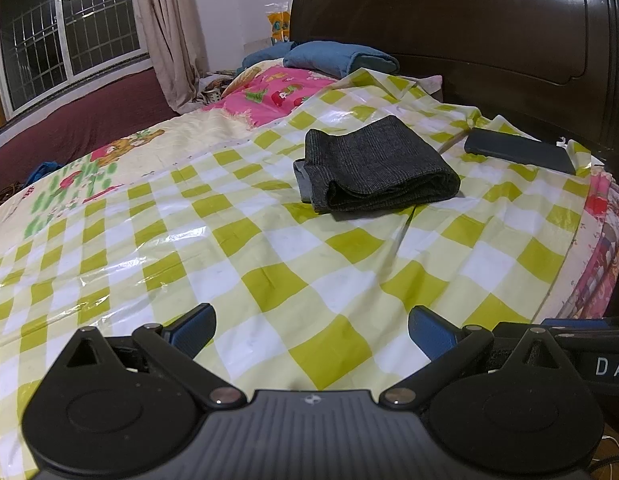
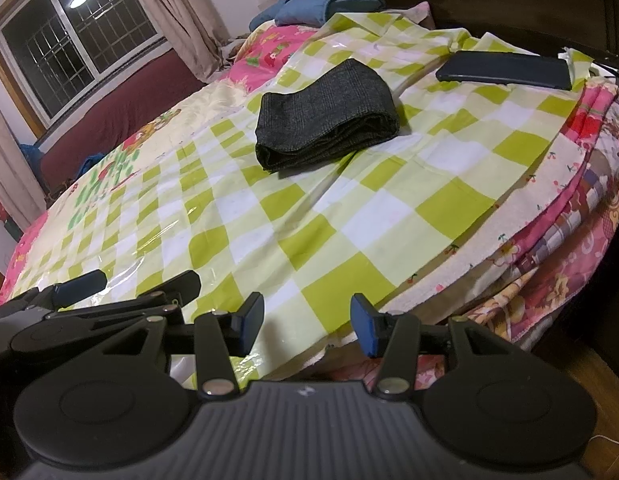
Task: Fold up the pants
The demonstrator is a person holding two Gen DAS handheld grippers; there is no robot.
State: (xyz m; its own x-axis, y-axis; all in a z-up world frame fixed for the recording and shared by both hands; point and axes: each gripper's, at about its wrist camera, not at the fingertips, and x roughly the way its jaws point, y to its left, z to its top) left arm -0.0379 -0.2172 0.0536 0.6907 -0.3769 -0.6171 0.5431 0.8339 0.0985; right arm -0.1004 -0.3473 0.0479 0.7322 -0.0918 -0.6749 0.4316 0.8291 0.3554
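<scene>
The dark grey pants (image 1: 373, 168) lie folded into a compact stack on the green-and-white checked sheet (image 1: 269, 256) covering the bed. They also show in the right wrist view (image 2: 325, 116). My left gripper (image 1: 311, 328) is open and empty, low over the sheet, well short of the pants. My right gripper (image 2: 307, 322) is open and empty near the bed's front edge. The left gripper (image 2: 129, 284) shows at the left of the right wrist view.
A dark flat case (image 1: 519, 150) lies on the sheet right of the pants, near the dark wooden headboard (image 1: 469, 32). Blue pillows (image 1: 333, 56) sit at the bed's head. A window (image 1: 65, 36) and curtain (image 1: 169, 32) are at left. The bed's edge (image 2: 529, 232) drops off at right.
</scene>
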